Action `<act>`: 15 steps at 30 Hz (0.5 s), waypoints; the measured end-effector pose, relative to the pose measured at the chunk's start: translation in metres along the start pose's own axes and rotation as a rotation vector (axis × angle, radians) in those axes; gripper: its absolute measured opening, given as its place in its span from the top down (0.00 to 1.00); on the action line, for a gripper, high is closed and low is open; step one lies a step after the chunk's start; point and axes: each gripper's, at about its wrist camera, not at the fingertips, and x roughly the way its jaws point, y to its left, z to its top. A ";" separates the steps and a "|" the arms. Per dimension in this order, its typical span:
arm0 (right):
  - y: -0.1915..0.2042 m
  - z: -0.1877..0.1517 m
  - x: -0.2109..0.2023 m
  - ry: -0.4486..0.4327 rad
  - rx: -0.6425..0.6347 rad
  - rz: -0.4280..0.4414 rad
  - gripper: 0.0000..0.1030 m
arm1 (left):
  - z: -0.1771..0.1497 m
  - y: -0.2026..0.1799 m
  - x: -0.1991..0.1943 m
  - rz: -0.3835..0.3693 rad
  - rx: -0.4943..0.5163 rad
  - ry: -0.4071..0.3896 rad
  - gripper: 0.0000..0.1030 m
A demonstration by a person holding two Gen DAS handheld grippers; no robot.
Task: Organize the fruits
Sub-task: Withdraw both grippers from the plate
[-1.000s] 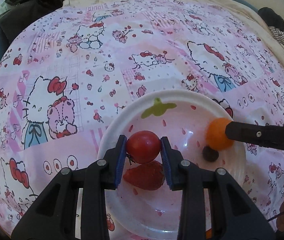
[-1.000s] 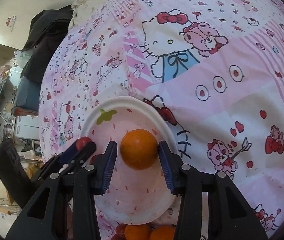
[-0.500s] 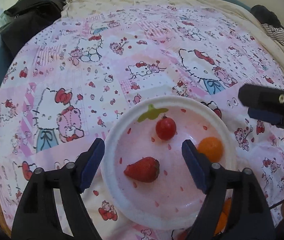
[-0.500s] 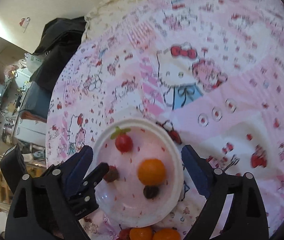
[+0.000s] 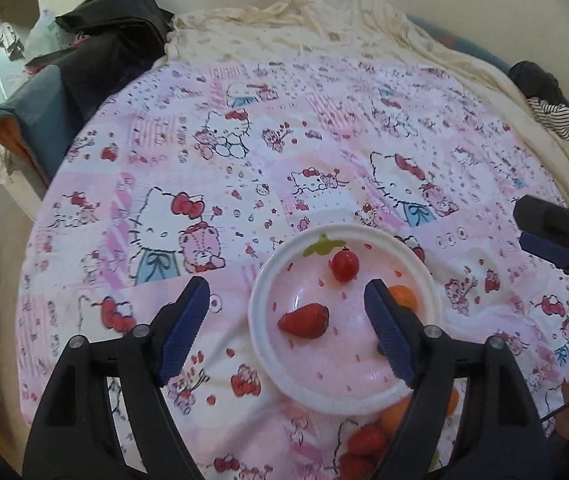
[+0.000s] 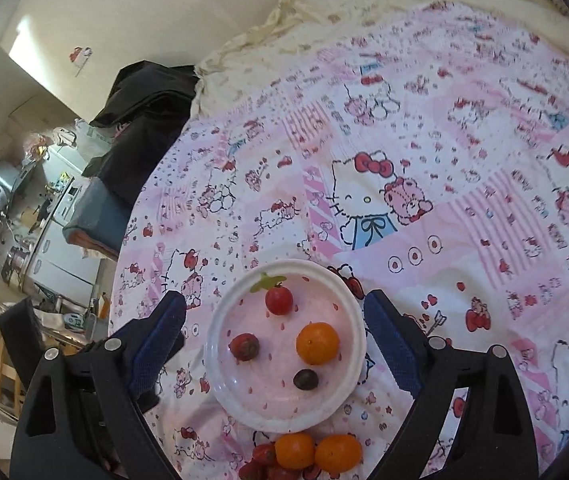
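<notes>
Right wrist view: sitting in round glossy white plate (image 6: 354,322), four fruits.
Counting one smooth tomato (image 6: 279,299), one strawberry (image 6: 245,346), one dimpled orange (image 6: 317,343), one dark grape (image 6: 305,379); standing wide and empty, right gripper (image 6: 274,330) and left gripper (image 5: 286,326).

plate (image 6: 358,322): 1 | tomato (image 6: 279,299): 1 | strawberry (image 6: 244,346): 1 | grape (image 6: 305,379): 1 | oranges (image 6: 318,343): 3 (two off-plate)

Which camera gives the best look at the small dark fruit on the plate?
The right wrist view. There the dark fruit lies in the open near the plate's front, below the orange, fully visible. In the left wrist view the left gripper's finger covers that spot, so at most a dark sliver shows.
</notes>
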 end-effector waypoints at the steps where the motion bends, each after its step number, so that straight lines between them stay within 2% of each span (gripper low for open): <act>1: 0.002 -0.003 -0.004 -0.005 -0.008 -0.010 0.10 | -0.002 0.001 -0.007 0.000 -0.001 -0.009 0.25; 8: 0.003 -0.029 -0.031 -0.003 -0.011 -0.076 0.08 | -0.020 0.013 -0.046 -0.007 -0.037 -0.050 0.25; 12: 0.001 -0.046 -0.049 -0.015 0.004 -0.061 0.06 | -0.033 0.018 -0.065 -0.010 -0.051 -0.069 0.25; 15: 0.003 -0.058 -0.058 0.003 -0.013 -0.081 0.06 | -0.042 0.021 -0.077 -0.014 -0.063 -0.077 0.25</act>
